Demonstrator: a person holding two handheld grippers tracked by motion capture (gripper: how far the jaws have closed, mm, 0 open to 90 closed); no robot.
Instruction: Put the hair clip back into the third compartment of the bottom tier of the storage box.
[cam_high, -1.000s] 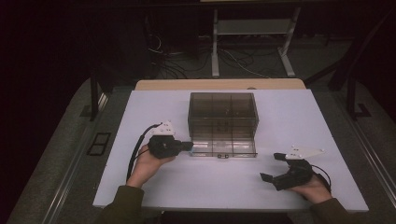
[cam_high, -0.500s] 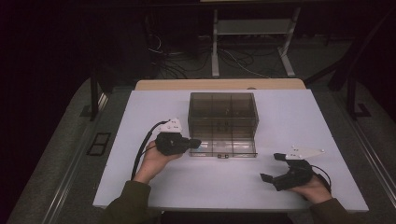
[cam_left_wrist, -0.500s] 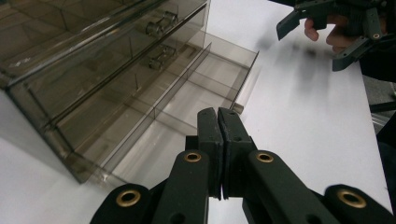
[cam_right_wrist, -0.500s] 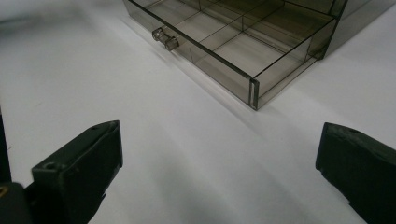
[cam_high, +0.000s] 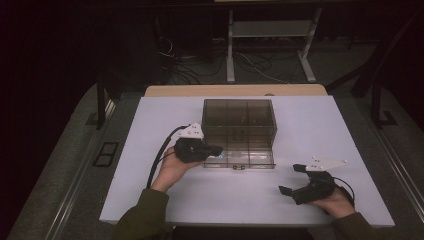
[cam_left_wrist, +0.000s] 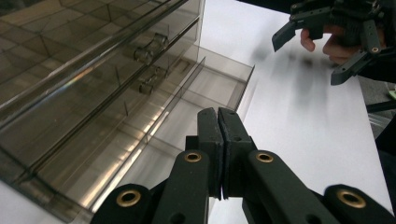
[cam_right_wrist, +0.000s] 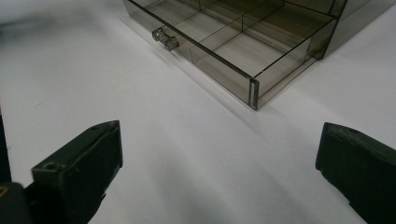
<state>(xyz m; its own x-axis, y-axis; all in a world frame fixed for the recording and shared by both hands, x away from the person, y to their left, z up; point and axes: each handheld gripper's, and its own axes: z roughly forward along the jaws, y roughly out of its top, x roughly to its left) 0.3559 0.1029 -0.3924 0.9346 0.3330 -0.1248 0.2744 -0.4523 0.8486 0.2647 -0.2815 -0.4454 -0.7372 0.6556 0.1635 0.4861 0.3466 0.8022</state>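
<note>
A smoky clear drawer cabinet (cam_high: 239, 120) stands mid-table, with its bottom drawer (cam_high: 245, 159) pulled out toward me. The left gripper (cam_high: 217, 149) is shut, its tips at the left end of that drawer. In the left gripper view its jaws (cam_left_wrist: 217, 112) are pressed together with nothing between them, just above the drawer (cam_left_wrist: 187, 107), which looks bare inside. The right gripper (cam_high: 288, 178) rests open near the table's front right, apart from the cabinet. Its wide-spread jaws (cam_right_wrist: 219, 140) face the drawer's corner (cam_right_wrist: 252, 93) and its knob (cam_right_wrist: 165, 38).
The white table (cam_high: 150, 130) has bare room to the left and right of the cabinet and along its front edge. The upper drawers' knobs (cam_left_wrist: 152, 46) are on the closed fronts. Behind the table are cables and a metal stand (cam_high: 270, 45) on the floor.
The left gripper has slid right, from beside the cabinet's left front corner to over the open drawer's left end. The right gripper and the drawer have stayed put.
</note>
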